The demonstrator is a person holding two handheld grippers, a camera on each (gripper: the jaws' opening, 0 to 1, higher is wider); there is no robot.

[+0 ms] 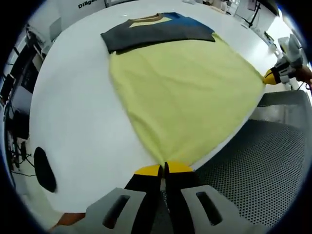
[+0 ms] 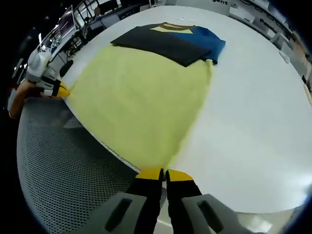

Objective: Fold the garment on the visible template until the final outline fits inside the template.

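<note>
A yellow garment [image 1: 180, 92] lies spread on the white table [image 1: 73, 112], stretched taut toward the near edge. Its far end is dark grey [image 1: 151, 34] and blue, with a tan collar. My left gripper [image 1: 163, 168] is shut on one near corner of the yellow cloth. In the right gripper view the same garment [image 2: 141, 97] runs away from my right gripper [image 2: 164, 171], which is shut on the other near corner. Each gripper also shows in the other's view: the right one [image 1: 273, 76] at the right edge, the left one [image 2: 61, 90] at the left with a hand behind it.
A grey perforated metal surface [image 1: 273, 156] lies below the table's near edge, also seen as the mesh [image 2: 63, 165] in the right gripper view. A black oval [image 1: 44, 169] sits at the table's left side. Small clutter stands at the far edge [image 1: 219, 6].
</note>
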